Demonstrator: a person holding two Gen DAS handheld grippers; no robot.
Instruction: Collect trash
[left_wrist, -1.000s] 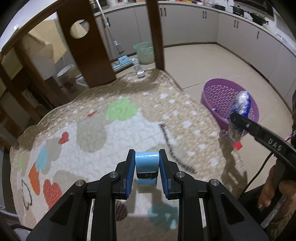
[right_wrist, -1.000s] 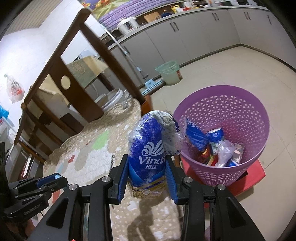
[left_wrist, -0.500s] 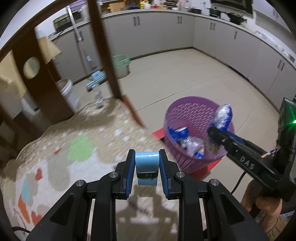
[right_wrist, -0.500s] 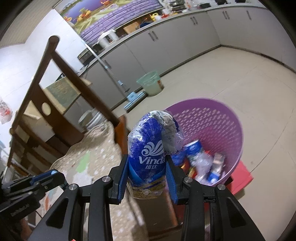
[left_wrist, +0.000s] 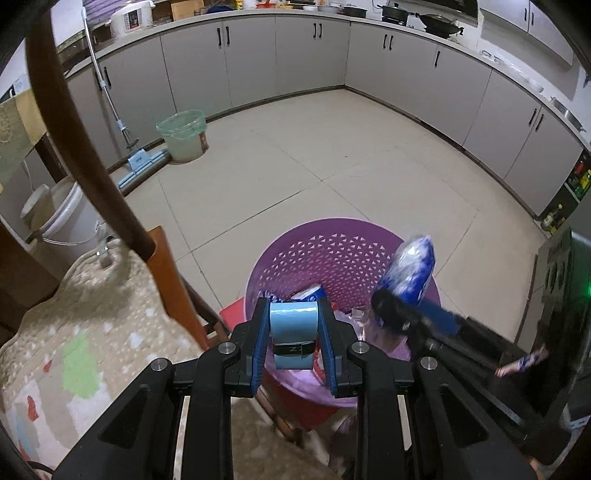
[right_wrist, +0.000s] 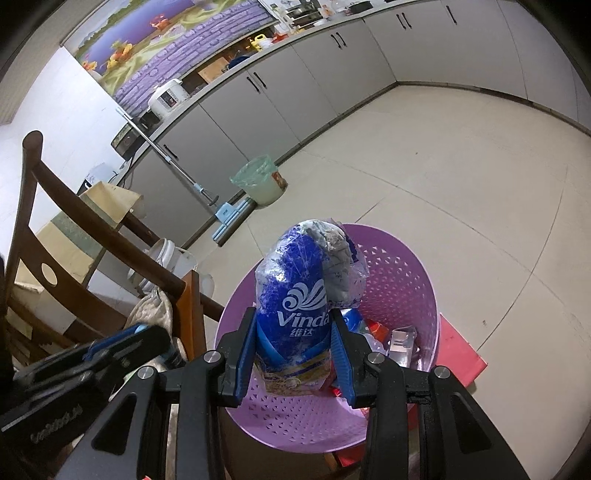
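Both hands at the purple basket (left_wrist: 343, 254), which stood on the floor on a red mat (right_wrist: 461, 350) beside the wooden chair (left_wrist: 173, 280). My left gripper (left_wrist: 293, 339) was clamped on a small pale-blue roll (left_wrist: 293, 325), pads flat against its two ends, poised above the near rim. My right gripper (right_wrist: 293, 350) was closed on a crumpled blue Vinda wrapper (right_wrist: 299, 295), pinched low on its printed body and held upright over the basket's open mouth; wrappers and packets (right_wrist: 399, 343) already lay inside. I judged the wrapper light and soft: thin film that dents under the pads, rather slippery, and not fragile, so a hold across its fuller lower part was safer than one at the loose, twisted top. The roll looked light but firmer, a wound cylinder that keeps its shape; gripping it end to end stopped it rolling out. Neither item seemed to need care in falling.
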